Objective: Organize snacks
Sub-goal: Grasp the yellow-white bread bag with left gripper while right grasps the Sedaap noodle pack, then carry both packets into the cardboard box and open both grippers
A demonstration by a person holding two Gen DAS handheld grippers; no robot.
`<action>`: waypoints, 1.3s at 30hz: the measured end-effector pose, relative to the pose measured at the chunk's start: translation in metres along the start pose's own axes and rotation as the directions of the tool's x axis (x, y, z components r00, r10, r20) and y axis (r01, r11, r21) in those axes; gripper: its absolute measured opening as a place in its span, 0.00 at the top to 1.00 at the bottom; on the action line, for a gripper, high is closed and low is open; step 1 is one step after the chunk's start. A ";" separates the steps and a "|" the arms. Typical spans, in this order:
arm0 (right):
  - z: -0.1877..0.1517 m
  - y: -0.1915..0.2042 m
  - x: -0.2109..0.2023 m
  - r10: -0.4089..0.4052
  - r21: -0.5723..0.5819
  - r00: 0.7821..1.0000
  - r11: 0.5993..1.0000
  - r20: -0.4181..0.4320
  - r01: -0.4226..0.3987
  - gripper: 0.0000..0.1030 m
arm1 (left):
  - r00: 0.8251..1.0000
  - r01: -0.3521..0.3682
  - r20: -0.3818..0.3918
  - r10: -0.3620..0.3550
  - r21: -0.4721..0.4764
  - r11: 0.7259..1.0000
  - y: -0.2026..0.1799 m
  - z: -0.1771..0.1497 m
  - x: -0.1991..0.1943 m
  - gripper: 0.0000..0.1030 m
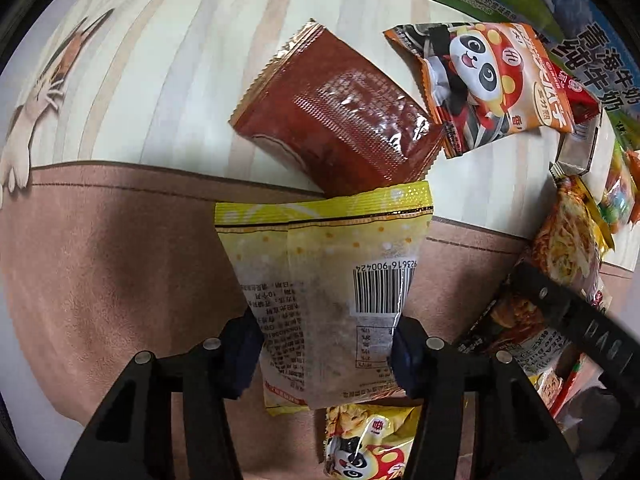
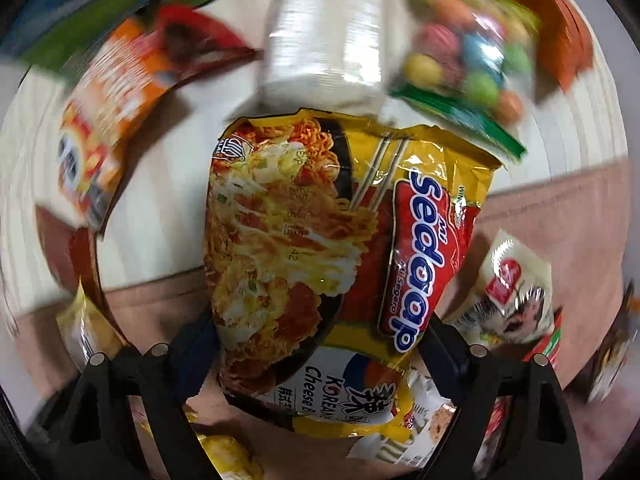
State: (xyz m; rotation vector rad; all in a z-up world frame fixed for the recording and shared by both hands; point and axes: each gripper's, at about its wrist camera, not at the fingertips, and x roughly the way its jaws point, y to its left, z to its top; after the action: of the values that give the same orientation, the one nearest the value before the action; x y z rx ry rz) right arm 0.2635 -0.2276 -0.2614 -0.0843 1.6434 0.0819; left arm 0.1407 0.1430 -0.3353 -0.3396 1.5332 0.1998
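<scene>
Your left gripper [image 1: 326, 354] grips a yellow pack [image 1: 332, 280], right gripper [image 2: 316, 364] grips the noodle bag [image 2: 320, 264]; most snacks [image 1: 496, 80] unsorted, approx. early stage.

A home, by the look: a cat-print tablecloth [image 1: 120, 80] strewn with snack packets [image 1: 340, 120] and milk cartons [image 1: 580, 40].

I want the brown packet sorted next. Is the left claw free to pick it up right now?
Probably not yet: the left claw is shut on the yellow packet, whose top edge overlaps the brown packet just ahead.
</scene>
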 end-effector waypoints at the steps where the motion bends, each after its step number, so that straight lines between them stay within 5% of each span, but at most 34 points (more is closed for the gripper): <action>1: -0.003 0.011 -0.001 -0.006 -0.087 1.000 0.996 0.003 0.007 0.13 | 1.000 0.005 0.001 -0.005 0.000 1.000 0.002 -0.003 0.000 0.50; 6: -0.023 0.052 0.003 -0.042 -0.451 0.999 0.892 -0.019 0.030 0.13 | 0.999 0.037 0.005 -0.037 0.000 0.999 0.027 -0.009 0.009 0.50; 12: -0.017 0.046 0.002 0.046 -0.306 0.999 0.951 0.014 -0.040 0.04 | 0.998 0.052 0.019 -0.052 -0.006 0.999 0.053 -0.020 0.015 0.50; 18: -0.021 0.039 0.000 0.023 -0.256 0.997 0.967 0.070 -0.004 0.14 | 0.998 0.016 0.059 -0.015 -0.016 1.000 0.058 -0.040 -0.006 0.56; 22: -0.033 0.029 -0.022 0.117 -0.238 0.991 0.966 0.070 -0.097 0.15 | 0.997 0.012 0.073 -0.009 -0.038 0.999 0.069 -0.051 -0.020 0.57; 26: -0.028 0.011 -0.053 0.232 -0.255 0.969 0.945 0.085 -0.204 0.15 | 0.993 0.004 0.115 0.001 -0.044 0.999 0.063 -0.063 -0.051 0.57; 33: 0.003 -0.048 -0.130 0.409 -0.271 0.900 0.892 0.147 -0.361 0.15 | 0.974 0.075 0.213 -0.073 -0.003 0.997 0.032 -0.055 -0.130 0.57; 39: 0.079 -0.089 -0.200 0.466 -0.297 0.856 0.869 0.224 -0.395 0.14 | 0.952 0.126 0.268 -0.148 0.096 0.987 -0.047 0.038 -0.184 0.57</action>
State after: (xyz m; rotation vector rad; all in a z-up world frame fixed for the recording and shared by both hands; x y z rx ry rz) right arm 0.3656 -0.3064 -0.0676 0.1143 1.3245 0.6177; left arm 0.1863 0.1275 -0.1480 -0.3400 1.2341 0.0730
